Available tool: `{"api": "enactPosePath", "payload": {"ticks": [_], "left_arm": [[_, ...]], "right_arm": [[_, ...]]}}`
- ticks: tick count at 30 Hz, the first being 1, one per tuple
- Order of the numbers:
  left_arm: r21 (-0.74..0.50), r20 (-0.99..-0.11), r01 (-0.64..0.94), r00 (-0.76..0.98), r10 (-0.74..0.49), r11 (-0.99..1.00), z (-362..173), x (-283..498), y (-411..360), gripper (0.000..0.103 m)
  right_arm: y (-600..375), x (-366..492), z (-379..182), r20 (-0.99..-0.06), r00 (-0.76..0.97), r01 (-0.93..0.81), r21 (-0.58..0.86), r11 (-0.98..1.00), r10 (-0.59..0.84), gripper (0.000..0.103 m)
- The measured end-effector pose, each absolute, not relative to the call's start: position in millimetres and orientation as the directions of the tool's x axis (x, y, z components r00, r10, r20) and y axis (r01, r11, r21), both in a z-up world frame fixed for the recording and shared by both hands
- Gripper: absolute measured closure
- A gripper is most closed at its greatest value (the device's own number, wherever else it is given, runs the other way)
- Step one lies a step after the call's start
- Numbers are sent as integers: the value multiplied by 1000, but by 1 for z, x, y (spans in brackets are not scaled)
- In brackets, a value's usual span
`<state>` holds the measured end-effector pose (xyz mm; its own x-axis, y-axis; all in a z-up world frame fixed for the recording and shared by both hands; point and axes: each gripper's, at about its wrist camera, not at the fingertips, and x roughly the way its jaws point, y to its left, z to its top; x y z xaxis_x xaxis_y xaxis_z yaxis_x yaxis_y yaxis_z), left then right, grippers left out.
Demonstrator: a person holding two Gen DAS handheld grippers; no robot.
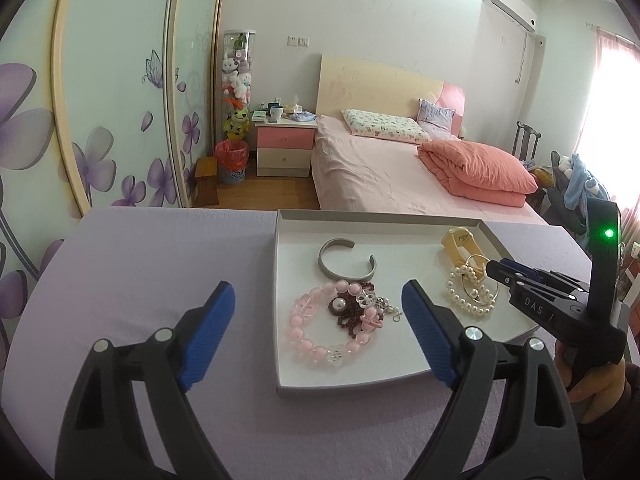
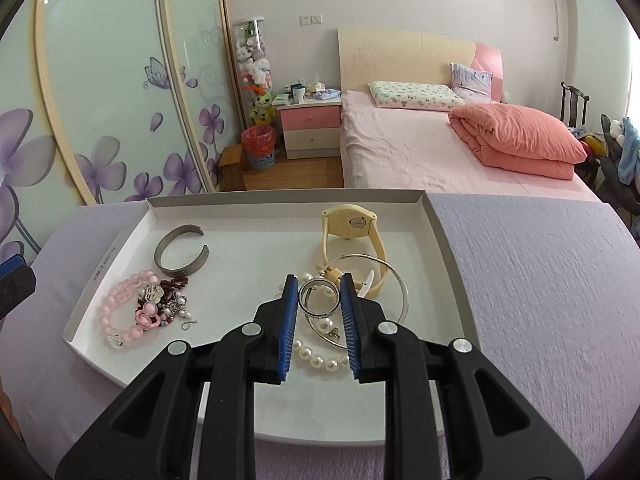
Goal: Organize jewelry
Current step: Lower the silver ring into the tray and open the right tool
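A shallow white tray (image 1: 288, 380) (image 2: 256, 208) lies on the lilac table. In it are a grey open cuff (image 1: 346, 264) (image 2: 181, 254), a pink bead bracelet (image 1: 308, 344) (image 2: 120, 312) tangled with dark red beads and charms, a cream watch (image 1: 460, 242) (image 2: 352, 224), a thin silver bangle (image 2: 396, 280) and a pearl bracelet (image 1: 470, 300) (image 2: 320, 358). My left gripper (image 1: 318, 332) is open above the tray's near left part. My right gripper (image 2: 319, 304) (image 1: 492, 270) has its jaws close around a small silver ring (image 2: 318, 296), barely apart from it.
The table (image 1: 140, 280) (image 2: 540, 280) carries only the tray. Beyond its far edge are a pink bed (image 1: 380, 172), a nightstand (image 1: 284, 148) and a floral sliding wardrobe door (image 1: 100, 120) at the left.
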<state>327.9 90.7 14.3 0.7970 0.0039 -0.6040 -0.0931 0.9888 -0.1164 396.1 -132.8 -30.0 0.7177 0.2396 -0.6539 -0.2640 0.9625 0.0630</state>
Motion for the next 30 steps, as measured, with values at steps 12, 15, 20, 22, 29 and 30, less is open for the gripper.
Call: {"api": "enactPosePath", "payload": {"ticks": [12,15,20,22,29,30], "left_arm": [[-128,-620,-89,785,-10,988,3,336,91,17],[-129,-622,-88,783,-11,988,2,337,91,17],[-130,-624,-88,781,-13,988,0,338,91,17],[-130,-627,-87,779,-14,988,-1,339,91,17],[-135,-631,-90,775,-16,987,-4,337,90,17],[-135,-631,-90,775,-15,987,-4,337,90,17]], "right_arm": [[-129,400,-28,-646,724,-270,59,961,243,81],[-129,401,-28,-644,726,-268,57,962,241,81],[-129,400,-27,-640,731,-260,60,964,237,53],[-129,397,-25,-621,750,-254,48,966,228,36],[-130,395,-23,-613,758,-257,36,966,224,28],[-130,394,-23,-613,758,-258,34,966,224,26]]}}
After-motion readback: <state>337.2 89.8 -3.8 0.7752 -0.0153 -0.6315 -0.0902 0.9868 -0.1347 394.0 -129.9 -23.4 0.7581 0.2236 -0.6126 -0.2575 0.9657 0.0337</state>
